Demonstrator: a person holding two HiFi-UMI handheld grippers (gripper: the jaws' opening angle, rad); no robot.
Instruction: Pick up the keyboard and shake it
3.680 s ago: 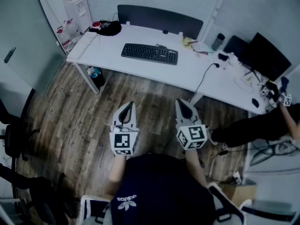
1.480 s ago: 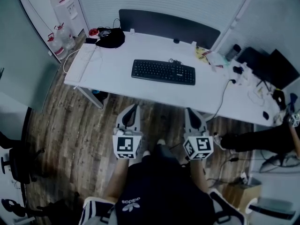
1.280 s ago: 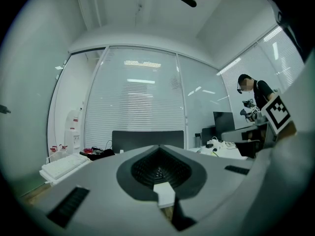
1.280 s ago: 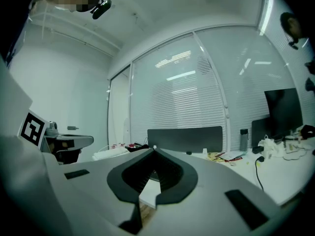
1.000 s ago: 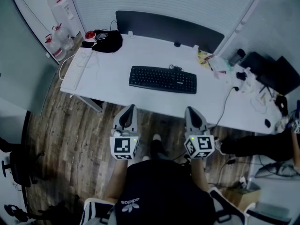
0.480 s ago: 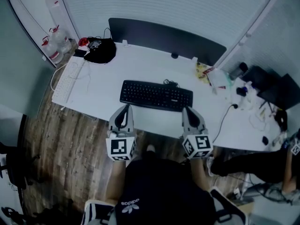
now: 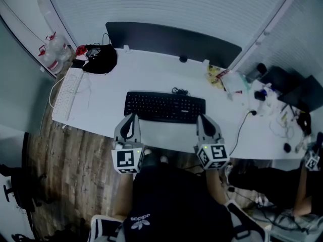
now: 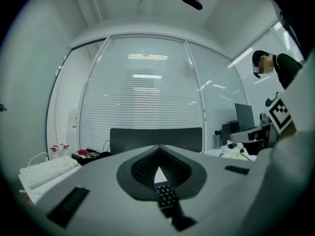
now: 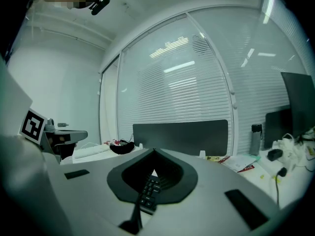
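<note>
A black keyboard (image 7: 164, 107) lies flat on the white desk (image 7: 106, 97), its cable at the back edge. My left gripper (image 7: 130, 119) is shut and empty, its tips just short of the keyboard's front left corner. My right gripper (image 7: 204, 120) is shut and empty too, tips close to the front right corner. In the left gripper view the keys (image 8: 166, 195) show through the gap behind the closed jaws. The right gripper view shows the keys (image 9: 146, 188) the same way.
A white keyboard (image 7: 64, 91) lies on the desk's left end beside a black pouch with cables (image 7: 99, 63). A dark partition (image 7: 171, 36) backs the desk. Papers, a bottle and cables (image 7: 237, 82) crowd the right side. A seated person (image 7: 303, 175) is at far right.
I have walked up to the desk with both grippers; their tips went from over the floor to the desk's front edge, right by the keyboard. Jaws stayed shut.
</note>
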